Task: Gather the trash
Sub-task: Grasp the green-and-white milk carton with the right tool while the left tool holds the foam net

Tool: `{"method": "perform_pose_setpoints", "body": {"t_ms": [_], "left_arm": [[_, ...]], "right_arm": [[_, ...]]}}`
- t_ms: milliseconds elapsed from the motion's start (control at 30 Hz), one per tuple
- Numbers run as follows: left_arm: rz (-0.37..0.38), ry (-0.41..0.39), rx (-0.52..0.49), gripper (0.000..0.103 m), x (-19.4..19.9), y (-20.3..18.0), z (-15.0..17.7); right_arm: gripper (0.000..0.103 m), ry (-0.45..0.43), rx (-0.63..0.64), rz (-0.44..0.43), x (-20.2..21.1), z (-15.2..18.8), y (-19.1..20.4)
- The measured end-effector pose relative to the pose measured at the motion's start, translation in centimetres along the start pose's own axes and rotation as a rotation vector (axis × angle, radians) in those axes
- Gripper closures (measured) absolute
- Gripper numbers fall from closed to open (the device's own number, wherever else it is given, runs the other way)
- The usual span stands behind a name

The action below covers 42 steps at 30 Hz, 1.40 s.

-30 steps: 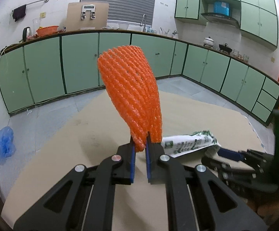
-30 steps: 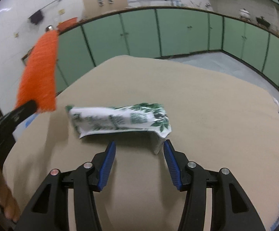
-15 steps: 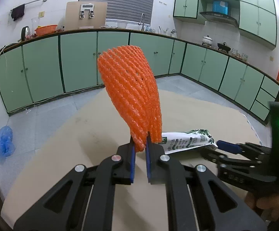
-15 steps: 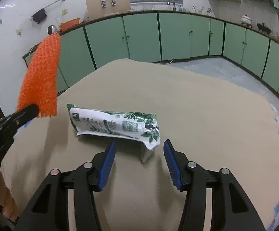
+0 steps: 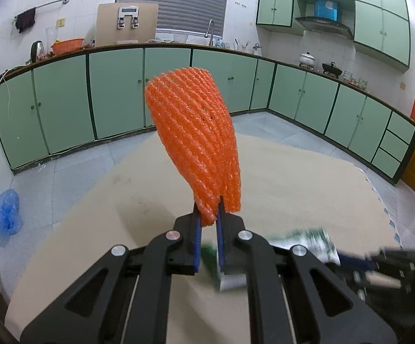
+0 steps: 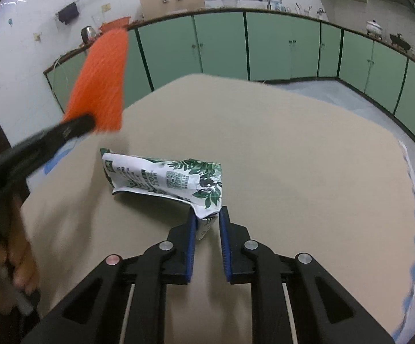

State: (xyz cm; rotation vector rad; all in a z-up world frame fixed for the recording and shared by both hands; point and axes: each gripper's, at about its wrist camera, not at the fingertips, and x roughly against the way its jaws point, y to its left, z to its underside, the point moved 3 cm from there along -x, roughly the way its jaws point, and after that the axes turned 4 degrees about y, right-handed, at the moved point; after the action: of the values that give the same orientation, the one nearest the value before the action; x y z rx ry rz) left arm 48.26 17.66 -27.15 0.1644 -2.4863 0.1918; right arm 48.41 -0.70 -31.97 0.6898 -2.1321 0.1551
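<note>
**Second piece of trash being pinched while the first is held up**

Left wrist view: our left tongs (image 5: 207, 223) are nearly closed on the lower end of the orange foam net sleeve (image 5: 196, 140), which stands up and tilts away from us above the beige counter (image 5: 307, 177). That makes 1 piece of trash already in hand. Low on the right, a blurred green and white shape is probably the packet, with the other tongs as a dark smear beside it; the blur is too strong to read the contact from here.

Right wrist view: our right tongs (image 6: 206, 223) have just been closing, and the folded corner of the green and white packet (image 6: 164, 177) sits between them. The left blue pad (image 6: 191, 229) touches that corner, while a narrow gap shows on the right side, so we judge the pinch almost made but not yet firm. The rest of the packet lies flat on the counter, stretching away to the left. The orange sleeve hangs in the other tongs at upper left, well clear of the packet.

We judge the step in hand to be the grasp on the 2nd item. Next, the squeeze should finish on the corner, then a slow lift, since the thin wrapper could slip out. No bin shows in either view, so we would have to find one.
</note>
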Motion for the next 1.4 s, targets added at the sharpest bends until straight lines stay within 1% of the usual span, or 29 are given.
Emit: {"method": "perform_pose_setpoints", "body": {"t_ms": [67, 100, 133, 167, 200, 233, 367, 433, 500, 567, 600, 667, 833, 1033, 1133, 1333, 1400], "left_arm": [[0.002, -0.004, 0.000, 0.095, 0.4, 0.1, 0.0], [0.001, -0.007, 0.000, 0.095, 0.6, 0.0, 0.1], [0.002, -0.010, -0.001, 0.095, 0.9, 0.0, 0.1], [0.002, -0.012, -0.004, 0.095, 1.0, 0.0, 0.2], [0.001, -0.014, -0.004, 0.095, 1.3, 0.1, 0.2], [0.002, -0.015, -0.003, 0.095, 1.5, 0.1, 0.2], [0.000, -0.018, -0.007, 0.095, 1.9, 0.2, 0.3], [-0.002, -0.018, -0.005, 0.095, 2.0, 0.2, 0.2], [-0.003, -0.018, -0.003, 0.095, 2.0, 0.3, 0.1], [-0.004, -0.018, -0.003, 0.095, 2.1, 0.4, 0.1], [-0.005, -0.018, -0.003, 0.095, 2.1, 0.4, 0.2], [-0.006, -0.018, -0.002, 0.095, 2.2, 0.3, 0.2], [-0.009, -0.024, -0.006, 0.095, 2.9, 0.1, 0.1], [-0.006, -0.034, -0.024, 0.095, 4.5, -0.6, 0.4], [0.001, -0.037, -0.037, 0.095, 5.7, -1.3, 0.5], [0.023, -0.017, -0.059, 0.095, 7.6, -2.4, 1.9], [0.031, -0.013, -0.068, 0.095, 8.2, -2.9, 2.5]], "right_arm": [[0.084, 0.025, 0.028, -0.045, 0.8, 1.5, 1.2], [0.074, 0.027, 0.051, -0.068, 1.2, 2.0, 1.8], [0.058, 0.014, 0.090, -0.072, 1.7, 2.5, 2.4], [0.051, -0.006, 0.123, -0.048, 2.1, 2.6, 2.7], [0.038, -0.030, 0.157, -0.011, 2.5, 2.7, 2.8], [0.033, -0.035, 0.166, -0.005, 2.6, 2.7, 2.8], [0.033, -0.015, 0.146, -0.053, 1.6, 1.2, 1.9], [0.033, 0.015, 0.122, -0.130, 0.6, 0.6, 1.9], [0.034, 0.028, 0.120, -0.167, -0.2, 0.1, 2.2], [0.054, 0.050, 0.111, -0.214, -0.7, 0.0, 2.4], [0.058, 0.055, 0.107, -0.233, -0.8, 0.1, 2.5], [0.061, 0.053, 0.097, -0.244, -0.7, 0.0, 2.2], [0.067, 0.016, 0.046, -0.255, 0.5, 0.2, 2.0], [0.068, -0.025, -0.043, -0.238, 2.9, 1.2, 0.3], [0.069, -0.043, -0.082, -0.216, 4.2, 2.0, -0.6], [0.070, -0.111, -0.180, -0.171, 7.9, 3.7, -2.3], [0.070, -0.118, -0.204, -0.157, 8.6, 4.5, -2.6]]}}
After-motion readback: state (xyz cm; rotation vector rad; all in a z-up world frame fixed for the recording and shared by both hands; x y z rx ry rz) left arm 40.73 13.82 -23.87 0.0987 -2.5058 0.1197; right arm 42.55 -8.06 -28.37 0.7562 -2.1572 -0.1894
